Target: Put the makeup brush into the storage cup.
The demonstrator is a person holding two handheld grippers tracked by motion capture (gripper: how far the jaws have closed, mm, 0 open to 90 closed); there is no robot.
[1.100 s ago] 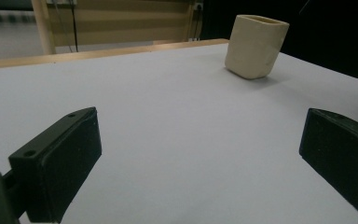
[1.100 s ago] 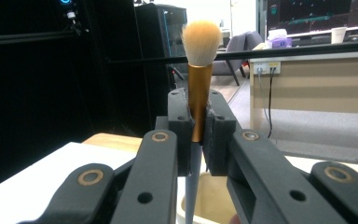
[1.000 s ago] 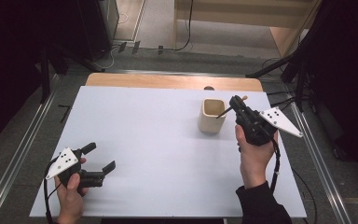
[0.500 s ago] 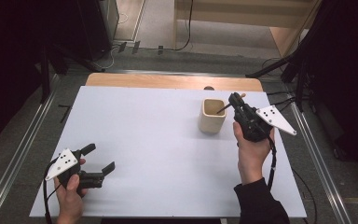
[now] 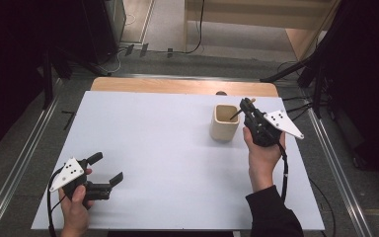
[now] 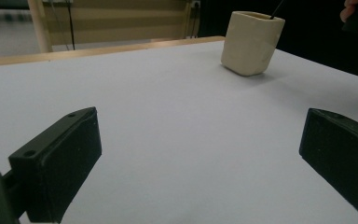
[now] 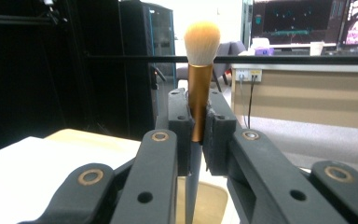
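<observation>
Makeup brush (image 7: 200, 79) | clamped by its copper ferrule in right gripper (image 7: 196, 126) jaws, bristles up, dark handle pointing down into beige cup (image 5: 225, 122) at counter (image 5: 168, 148) right, likely so it drops in handle-first | left gripper (image 5: 109, 168) rests near front-left corner, jaws apart, empty | no readable writing or labels.

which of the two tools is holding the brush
The right tool, by the cream cup, clamps the makeup brush; the left tool sits open and empty.
</observation>
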